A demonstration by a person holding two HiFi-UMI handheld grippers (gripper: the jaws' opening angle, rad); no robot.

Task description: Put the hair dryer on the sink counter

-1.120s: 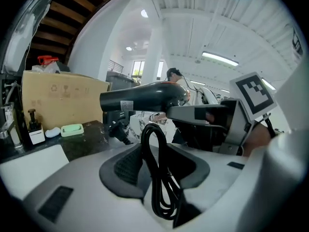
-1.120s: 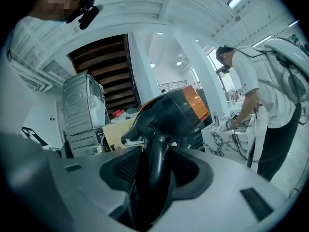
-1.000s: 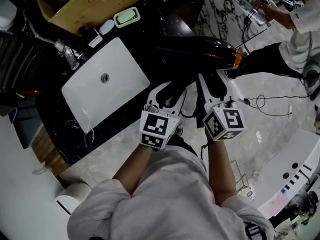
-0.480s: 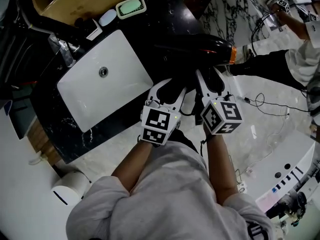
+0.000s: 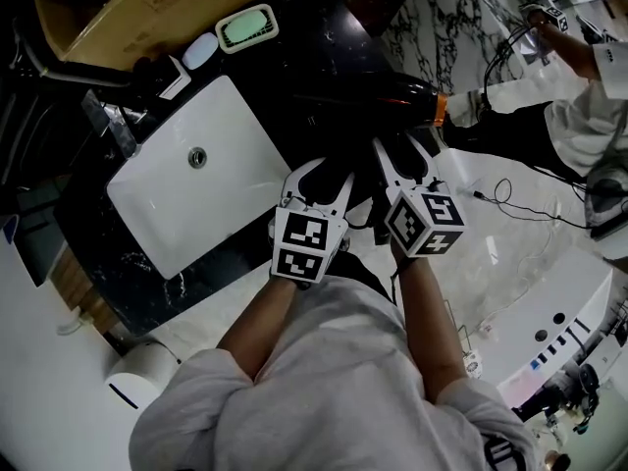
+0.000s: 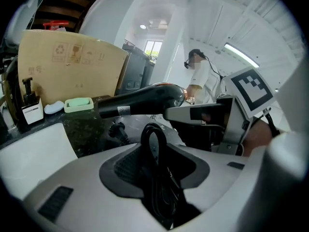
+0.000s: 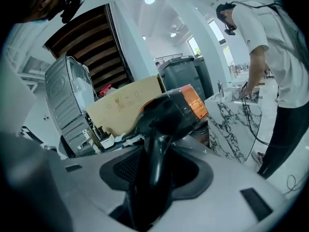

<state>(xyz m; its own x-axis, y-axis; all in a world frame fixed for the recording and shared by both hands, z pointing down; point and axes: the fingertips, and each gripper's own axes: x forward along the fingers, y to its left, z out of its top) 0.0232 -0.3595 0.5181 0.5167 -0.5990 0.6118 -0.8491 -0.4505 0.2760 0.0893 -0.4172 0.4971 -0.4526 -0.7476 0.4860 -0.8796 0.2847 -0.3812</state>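
The black, white-veined stone sink counter (image 5: 329, 57) and its white rectangular basin (image 5: 211, 204) fill the space ahead of us. Against them the glossy black hair dryer with the orange rear band (image 5: 378, 98) has crept inward over the last second. Its body now hangs above the counter's right end, beside the basin, and as far as we can judge it is not yet resting on the stone. We carry it with both tools: the right gripper (image 5: 400, 147) has its jaws clamped on the dryer's handle, and the left gripper (image 5: 322, 177) has its jaws closed on the looped black power cord (image 6: 154, 151). Neither grip has altered in that second — only the carry has advanced. We judge that lowering and letting go are what remain.
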